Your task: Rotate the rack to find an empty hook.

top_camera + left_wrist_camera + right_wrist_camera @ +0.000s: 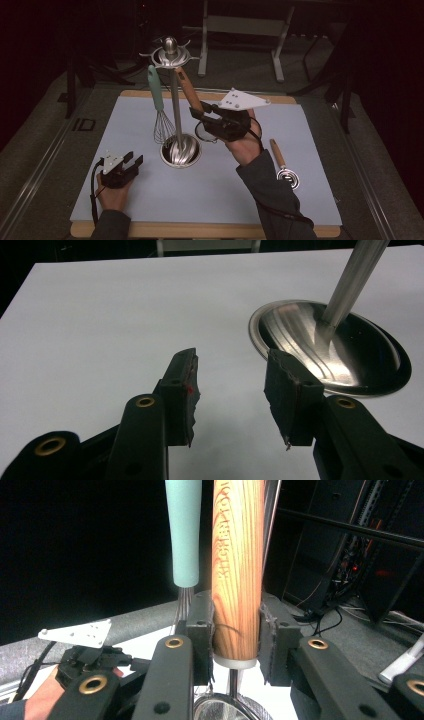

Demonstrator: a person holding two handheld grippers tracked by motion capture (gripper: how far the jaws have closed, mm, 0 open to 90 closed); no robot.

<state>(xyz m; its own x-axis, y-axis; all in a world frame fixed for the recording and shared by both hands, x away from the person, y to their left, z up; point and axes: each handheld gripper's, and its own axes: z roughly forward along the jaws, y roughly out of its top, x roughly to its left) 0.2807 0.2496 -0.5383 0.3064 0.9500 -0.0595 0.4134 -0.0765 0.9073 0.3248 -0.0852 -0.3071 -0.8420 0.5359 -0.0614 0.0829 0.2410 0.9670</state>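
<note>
Near the board's front-left corner, left gripper [131, 161] resting with jaws apart, nothing between them. Just right, polished steel utensil stand [176, 107] on its round base, mint-handled whisk [158, 107] hanging from its top ring. Right gripper [199, 113] clamped on the wooden-handled strainer [237, 575] low on the handle, near the steel collar. Long axis steep, handle end up at the ring and leaning left toward the post, mesh head down. Best kept upright, handle top guided squarely onto a hook before letting go. Toward the right edge, a wooden-handled coil whisk [282, 164] lying flat.

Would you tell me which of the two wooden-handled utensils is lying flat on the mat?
The wooden-handled utensil right of the person's right forearm lies flat; the other wooden handle, clamped in the right gripper, is up at the stand.
</note>
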